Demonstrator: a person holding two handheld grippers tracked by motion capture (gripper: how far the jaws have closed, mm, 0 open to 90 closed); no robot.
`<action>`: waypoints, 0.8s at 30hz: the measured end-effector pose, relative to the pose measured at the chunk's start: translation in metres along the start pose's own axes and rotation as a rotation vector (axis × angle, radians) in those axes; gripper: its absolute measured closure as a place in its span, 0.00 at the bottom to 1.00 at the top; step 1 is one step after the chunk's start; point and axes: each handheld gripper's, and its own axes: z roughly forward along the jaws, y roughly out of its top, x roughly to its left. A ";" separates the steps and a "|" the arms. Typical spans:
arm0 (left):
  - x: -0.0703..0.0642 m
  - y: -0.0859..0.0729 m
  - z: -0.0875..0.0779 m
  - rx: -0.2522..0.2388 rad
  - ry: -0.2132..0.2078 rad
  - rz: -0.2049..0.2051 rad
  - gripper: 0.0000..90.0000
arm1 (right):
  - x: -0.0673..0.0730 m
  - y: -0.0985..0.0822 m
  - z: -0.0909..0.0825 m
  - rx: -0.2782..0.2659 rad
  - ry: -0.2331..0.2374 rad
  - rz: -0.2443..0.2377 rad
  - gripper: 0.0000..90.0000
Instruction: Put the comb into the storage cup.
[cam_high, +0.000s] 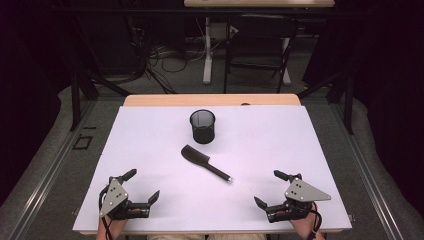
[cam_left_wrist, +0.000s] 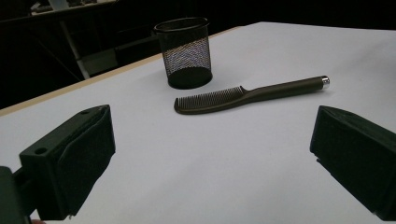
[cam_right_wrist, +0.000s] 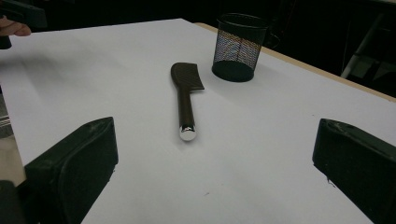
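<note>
A dark comb (cam_high: 205, 162) with a silver-tipped handle lies flat on the white table sheet (cam_high: 150, 140), handle end pointing to the near right. Behind it stands an upright black mesh cup (cam_high: 202, 126). My left gripper (cam_high: 142, 186) rests open near the front left edge, nothing between its jaws. My right gripper (cam_high: 270, 189) sits open near the front right edge, also holding nothing. In the left gripper view the comb (cam_left_wrist: 247, 94) lies ahead with the mesh cup (cam_left_wrist: 185, 52) beyond. In the right gripper view the comb (cam_right_wrist: 186, 91) points its handle at me, the cup (cam_right_wrist: 239, 46) farther back.
The wooden table edge (cam_high: 210, 100) runs along the far side of the sheet. A dark chair (cam_high: 257, 45) and a white table leg (cam_high: 207, 55) stand on the floor beyond. Black frame posts (cam_high: 75, 95) flank the table.
</note>
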 end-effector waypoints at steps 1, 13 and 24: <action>0.000 0.000 0.000 0.000 0.000 0.000 0.00 | 0.000 0.000 0.000 0.000 0.000 0.000 0.00; 0.000 0.000 0.002 0.006 -0.004 0.005 0.00 | -0.001 0.007 0.016 0.021 0.012 0.013 0.00; 0.000 0.000 0.004 0.009 -0.005 0.003 0.00 | -0.004 0.010 0.033 0.053 0.024 0.023 0.00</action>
